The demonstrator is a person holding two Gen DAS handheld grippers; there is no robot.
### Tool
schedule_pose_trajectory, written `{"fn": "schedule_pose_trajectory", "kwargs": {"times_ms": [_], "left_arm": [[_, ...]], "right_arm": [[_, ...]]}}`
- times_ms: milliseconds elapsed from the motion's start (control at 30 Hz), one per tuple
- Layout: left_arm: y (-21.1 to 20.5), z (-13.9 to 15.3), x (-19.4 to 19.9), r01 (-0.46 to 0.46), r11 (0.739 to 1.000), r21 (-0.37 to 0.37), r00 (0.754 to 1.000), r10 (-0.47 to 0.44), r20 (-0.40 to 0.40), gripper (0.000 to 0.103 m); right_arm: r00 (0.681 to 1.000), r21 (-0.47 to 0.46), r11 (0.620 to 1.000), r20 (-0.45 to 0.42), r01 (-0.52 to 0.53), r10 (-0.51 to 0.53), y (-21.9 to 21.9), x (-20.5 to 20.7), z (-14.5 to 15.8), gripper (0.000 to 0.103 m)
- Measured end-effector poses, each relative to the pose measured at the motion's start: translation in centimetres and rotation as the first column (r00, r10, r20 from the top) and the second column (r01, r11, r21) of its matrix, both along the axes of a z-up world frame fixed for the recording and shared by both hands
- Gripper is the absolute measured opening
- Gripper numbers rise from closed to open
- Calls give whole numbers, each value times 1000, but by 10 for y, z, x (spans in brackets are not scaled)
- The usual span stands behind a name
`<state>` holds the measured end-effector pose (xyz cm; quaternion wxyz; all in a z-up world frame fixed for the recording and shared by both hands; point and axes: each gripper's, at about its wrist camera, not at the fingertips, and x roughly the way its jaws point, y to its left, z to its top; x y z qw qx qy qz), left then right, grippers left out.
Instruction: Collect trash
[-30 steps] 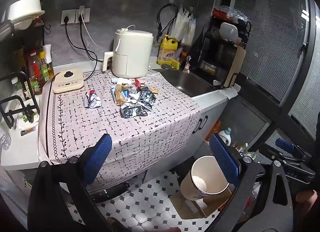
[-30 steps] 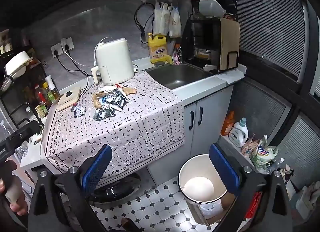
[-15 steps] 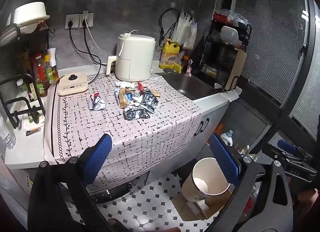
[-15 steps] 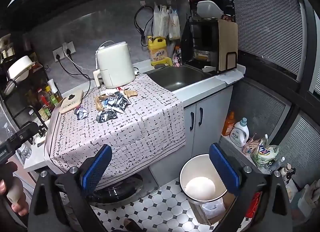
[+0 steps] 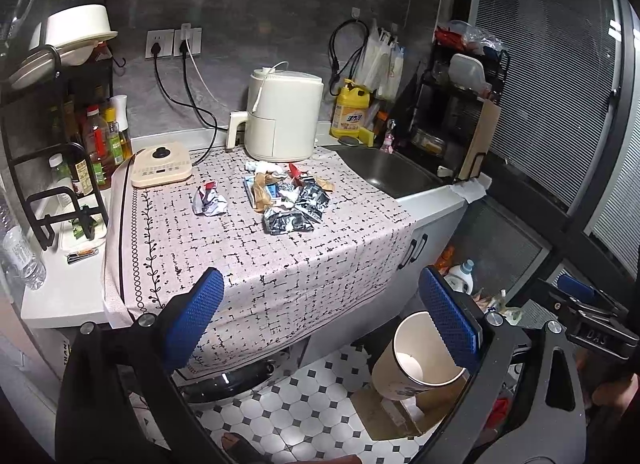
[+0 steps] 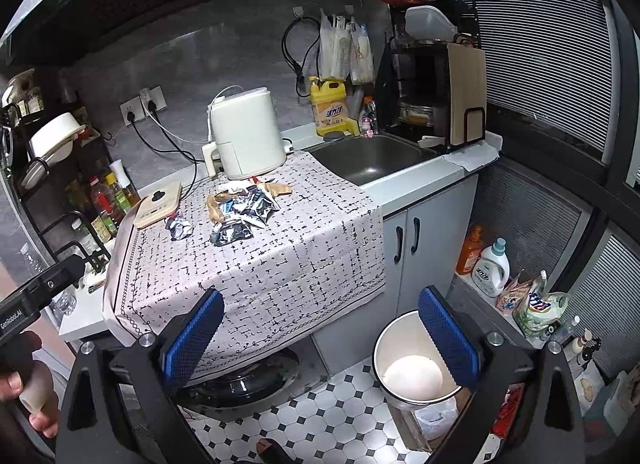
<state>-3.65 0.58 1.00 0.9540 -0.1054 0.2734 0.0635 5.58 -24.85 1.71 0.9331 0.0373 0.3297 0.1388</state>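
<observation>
Hovering short of the counter edge, the left gripper (image 5: 320, 328) and right gripper (image 6: 320, 340) both stand spread wide with nothing between their blue, dimpled rubber pads; neither touches anything. Below on the black-and-white tiled floor, just right of the counter front, sits the white trash bin (image 6: 414, 368), a round open bucket with a pale liner at the bottom, resting on a piece of brown cardboard (image 5: 372, 412). Next outward: a pinkish tablecloth (image 5: 280, 256) with a broken black grid print, draped soft over the countertop and hanging down its front. Mid-cloth lies the trash: a crumpled foil wrapper (image 5: 209, 201) alone to the left, and just right of it a loose wrapper pile (image 5: 288, 199) of silver-black foil packets, brown paper scraps and a red fragment, overlapping and touching. Judgement: all of it is very light, thin and crinkly, slippery on the metallised faces, not fragile; it will deform and may spring back or slide from the pads. Best hold is probably across a raised crumpled ridge, pinching through the bulk rather than a flat edge; the lone ball is the easiest first pick. The cloth may snag and lift with a low pinch. Beyond the pile stand a cream air fryer (image 5: 282, 115), smooth hard plastic, a flat beige cooktop panel (image 5: 160, 165) to its left, and a steel sink (image 5: 384, 171) to the right.
</observation>
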Motion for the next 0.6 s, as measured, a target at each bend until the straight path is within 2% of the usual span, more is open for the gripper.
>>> {"fn": "schedule_pose_trajectory", "kwargs": {"times_ms": [533, 600], "left_arm": [[-2, -1, -10, -2, 1000, -4, 1000, 2, -7, 97], [-4, -1, -11, -4, 1000, 13, 1000, 4, -6, 97]], "right_arm": [[1000, -9, 1000, 14, -8, 8, 6, -12, 4, 95], [1000, -10, 1000, 15, -8, 9, 6, -12, 4, 95]]}}
